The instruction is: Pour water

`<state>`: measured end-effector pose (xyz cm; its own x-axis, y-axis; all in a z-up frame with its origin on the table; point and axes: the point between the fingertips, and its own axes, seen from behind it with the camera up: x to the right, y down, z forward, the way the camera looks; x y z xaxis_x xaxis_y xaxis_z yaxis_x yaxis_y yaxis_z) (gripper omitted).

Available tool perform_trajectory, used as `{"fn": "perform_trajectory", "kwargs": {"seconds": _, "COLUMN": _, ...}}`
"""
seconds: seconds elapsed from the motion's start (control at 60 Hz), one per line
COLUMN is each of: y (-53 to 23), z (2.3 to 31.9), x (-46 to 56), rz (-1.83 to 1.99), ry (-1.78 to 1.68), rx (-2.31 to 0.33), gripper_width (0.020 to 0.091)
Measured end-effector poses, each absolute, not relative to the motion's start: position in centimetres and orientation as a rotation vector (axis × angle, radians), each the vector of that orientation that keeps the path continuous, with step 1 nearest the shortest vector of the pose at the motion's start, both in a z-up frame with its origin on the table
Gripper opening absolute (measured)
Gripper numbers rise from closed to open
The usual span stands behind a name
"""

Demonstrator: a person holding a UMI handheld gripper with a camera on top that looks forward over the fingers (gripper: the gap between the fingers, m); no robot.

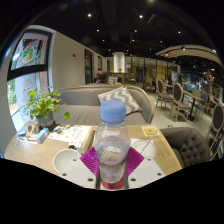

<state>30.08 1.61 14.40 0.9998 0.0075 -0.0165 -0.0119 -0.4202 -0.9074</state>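
A clear plastic water bottle [112, 140] with a pale blue cap stands upright between my fingers, held above the wooden table [150, 148]. My gripper [112, 163] is shut on the bottle's lower body, both magenta pads [90, 160] pressing its sides. A white round cup or bowl [66, 160] sits on the table just left of the left finger. The bottle's base is hidden below the fingers.
A potted green plant [42, 105] stands at the table's far left by a window. Papers [70, 137] lie behind the bottle, a small yellow item [150, 130] to the right. A grey sofa [100, 97] and chairs [180, 100] lie beyond.
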Motion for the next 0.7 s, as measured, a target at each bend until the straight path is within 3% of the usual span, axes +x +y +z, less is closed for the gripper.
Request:
{"fn": "perform_trajectory", "kwargs": {"seconds": 0.283, "y": 2.4, "z": 7.8, "x": 30.8, "rz": 0.088, "ry": -0.016, "rx": -2.075, "gripper_width": 0.0319}}
{"fn": "perform_trajectory", "kwargs": {"seconds": 0.45, "y": 2.3, "z": 7.7, "x": 30.5, "rz": 0.096, "ry": -0.037, "rx": -2.05, "gripper_width": 0.0341}}
{"fn": "perform_trajectory", "kwargs": {"seconds": 0.667, "y": 2.2, "z": 7.6, "x": 30.1, "rz": 0.073, "ry": -0.064, "rx": -2.077, "gripper_width": 0.0514}}
{"fn": "perform_trajectory", "kwargs": {"seconds": 0.7, "y": 1.9, "z": 7.5, "x": 30.2, "rz": 0.071, "ry": -0.061, "rx": -2.095, "gripper_width": 0.0569}}
